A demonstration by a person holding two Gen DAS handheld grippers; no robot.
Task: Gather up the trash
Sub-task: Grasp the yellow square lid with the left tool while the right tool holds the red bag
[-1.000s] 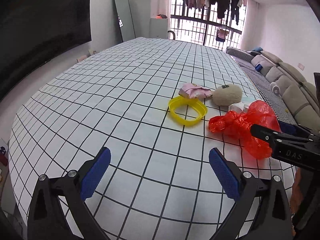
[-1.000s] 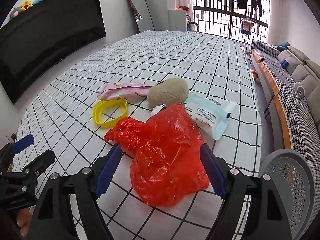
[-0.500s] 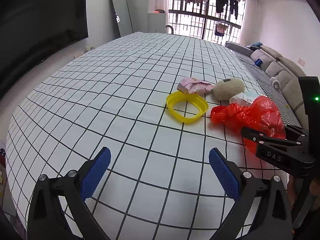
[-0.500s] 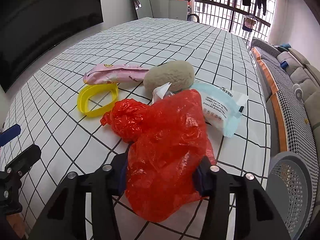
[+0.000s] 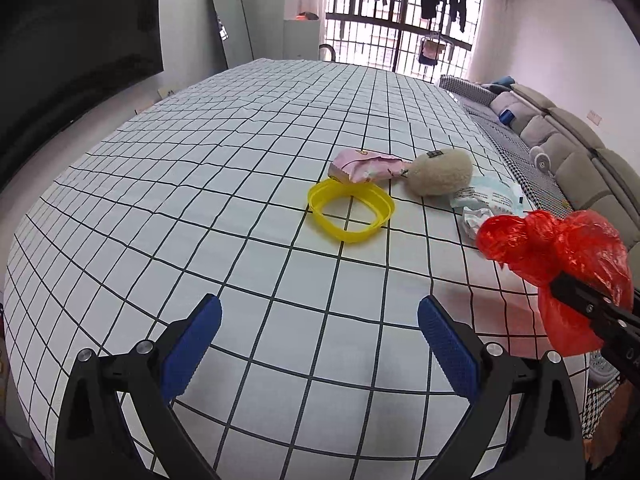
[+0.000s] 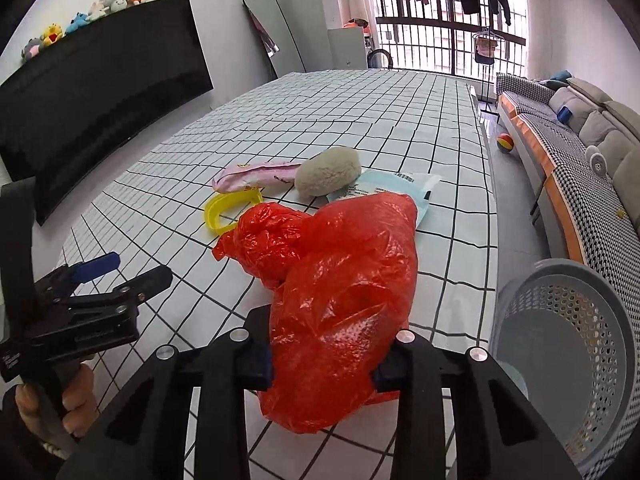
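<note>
The right gripper (image 6: 322, 364) is clamped on a crumpled red plastic bag (image 6: 340, 280), its two fingers pressed into the bag's lower sides so the bag bulges up and forward between them, above the checked tablecloth (image 6: 360, 120). In the left wrist view the same bag (image 5: 560, 264) hangs off the cloth, casting a shadow below it. The left gripper (image 5: 320, 348) stands wide open with nothing between its blue pads (image 5: 192, 344), to the left of the bag.

Just to the right of the bag, off the table edge, stands a grey perforated basket (image 6: 576, 344). Past the bag on the left lies a yellow plastic ring (image 5: 351, 210). Just behind the bag is a crumpled white paper (image 5: 476, 218) and a pale blue packet (image 5: 492, 196). Farther back lie a beige fuzzy lump (image 5: 440, 176) and a pink wrapper (image 5: 364, 166), touching each other, the wrapper also overlapping the ring's far rim.
</note>
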